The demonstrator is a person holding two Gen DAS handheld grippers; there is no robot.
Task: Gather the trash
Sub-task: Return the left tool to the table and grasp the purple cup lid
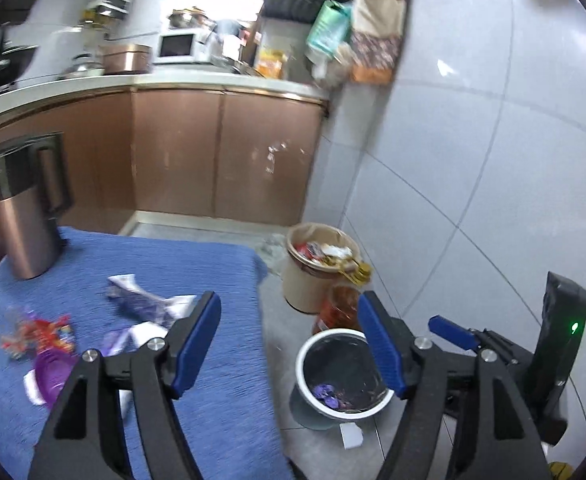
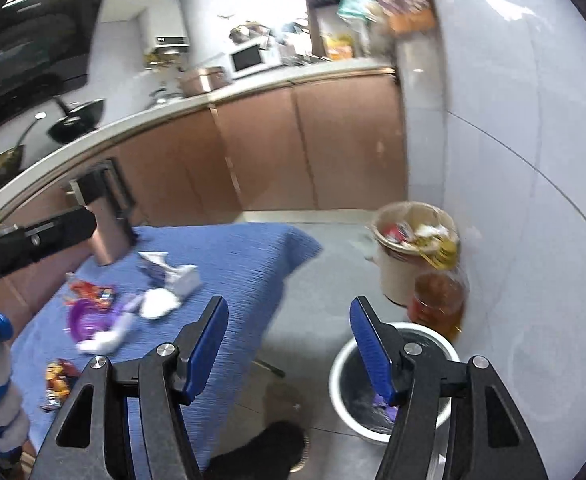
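My left gripper [image 1: 289,344] hangs open over the table's right edge with nothing between its blue pads. My right gripper [image 2: 291,350] is open and empty too, above the floor beside the table. Below both stands a white bin with a black liner [image 1: 341,376] [image 2: 337,380], with purple wrappers at its bottom. On the blue cloth [image 1: 197,280] lie white and purple wrappers [image 1: 145,300] [image 2: 169,276], red and orange wrappers [image 1: 37,332] [image 2: 93,290] and a purple dish [image 1: 53,376] [image 2: 85,320]. Another orange wrapper [image 2: 59,380] lies near the cloth's front edge.
A copper kettle [image 1: 25,208] stands at the table's far left corner. By the tiled wall are a beige bin [image 1: 317,268] full of trash and an amber bottle [image 1: 337,308]. Brown cabinets [image 1: 221,152] run behind. A dark shoe [image 2: 261,448] shows on the floor.
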